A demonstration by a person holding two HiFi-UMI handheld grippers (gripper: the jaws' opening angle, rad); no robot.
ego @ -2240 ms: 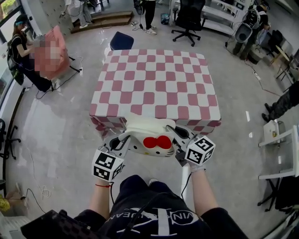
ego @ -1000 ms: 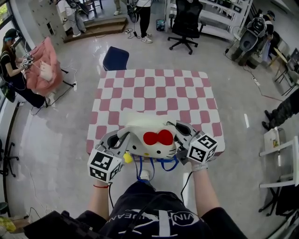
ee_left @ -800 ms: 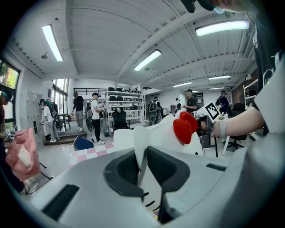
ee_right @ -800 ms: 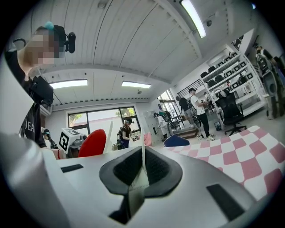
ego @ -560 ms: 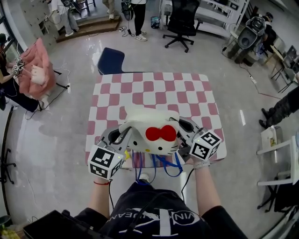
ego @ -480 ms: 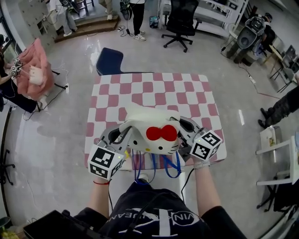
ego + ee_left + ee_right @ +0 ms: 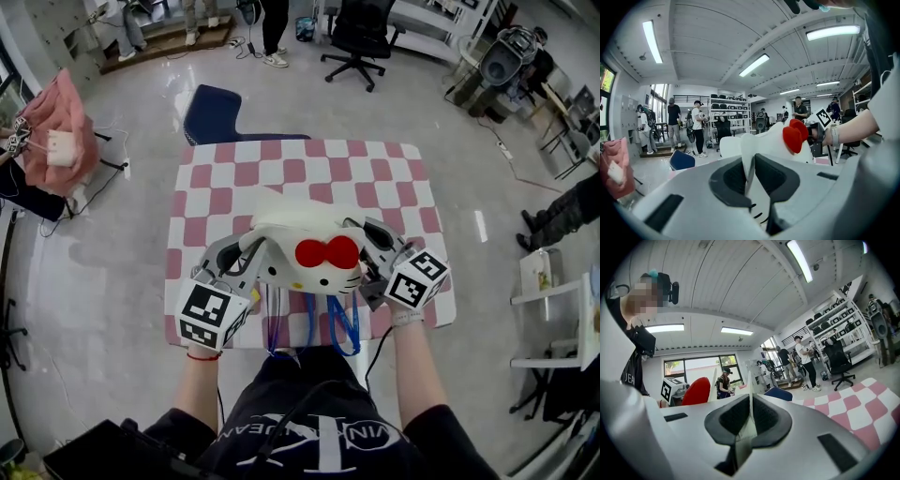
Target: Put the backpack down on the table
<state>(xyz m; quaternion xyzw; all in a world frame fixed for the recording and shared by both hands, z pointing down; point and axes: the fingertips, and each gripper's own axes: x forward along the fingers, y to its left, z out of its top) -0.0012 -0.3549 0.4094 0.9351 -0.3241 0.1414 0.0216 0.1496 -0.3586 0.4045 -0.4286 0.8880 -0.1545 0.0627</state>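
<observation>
Together, left gripper (image 7: 240,259) and right gripper (image 7: 369,246) pinch edges of the white, red-bowed cat-face backpack (image 7: 298,242) over the near side of the pink-and-white checked table (image 7: 300,173), glossy grey floor (image 7: 94,239) all around.

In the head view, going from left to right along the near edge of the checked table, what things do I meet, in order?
From the left: left gripper, shut on the bag → white cat-face backpack with a red bow → right gripper, likewise shut on it.
</observation>
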